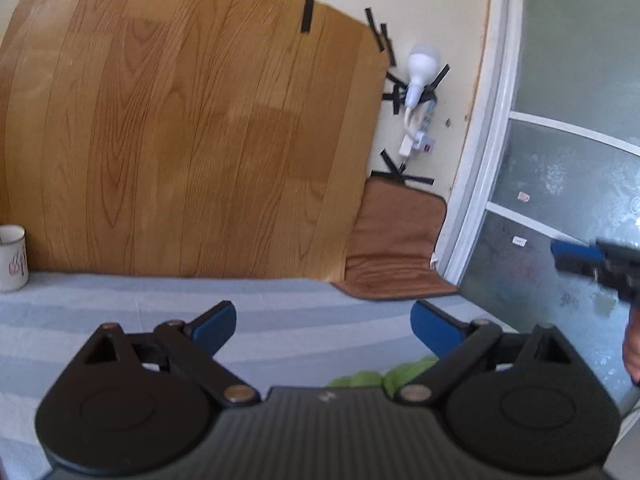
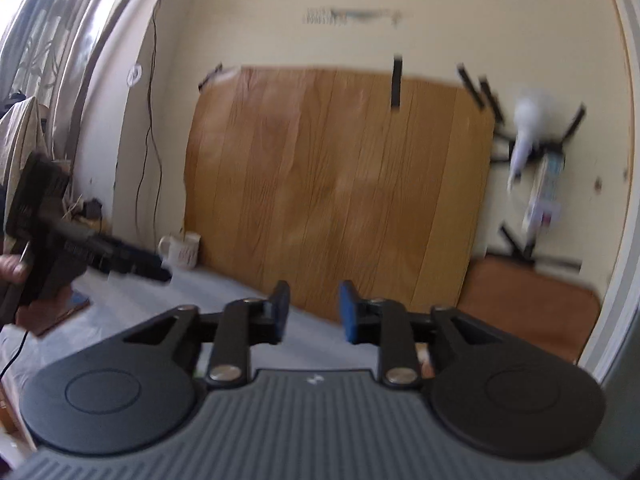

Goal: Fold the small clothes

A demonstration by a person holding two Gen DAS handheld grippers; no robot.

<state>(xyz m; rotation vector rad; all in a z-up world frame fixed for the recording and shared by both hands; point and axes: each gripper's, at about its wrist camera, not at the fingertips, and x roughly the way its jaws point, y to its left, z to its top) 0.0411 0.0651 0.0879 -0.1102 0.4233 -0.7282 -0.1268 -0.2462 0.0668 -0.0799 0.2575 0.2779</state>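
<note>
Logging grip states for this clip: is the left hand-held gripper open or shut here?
Open. In its own wrist view the left hand-held gripper has its blue pads spread wide, with only the striped cloth visible between them, nothing held.

A wood panel (image 1: 192, 128) was taped to the wall; a mug (image 1: 12, 258) and cushion (image 1: 394, 244) stood beside it.

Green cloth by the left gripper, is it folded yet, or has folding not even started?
Nothing shows as folded. The green cloth only peeks out under the left gripper, so I can't tell its shape. In hand: nothing; the left gripper and right gripper are both open and lifted above the striped sheet. Left: grabbing the cloth and making every fold.
</note>
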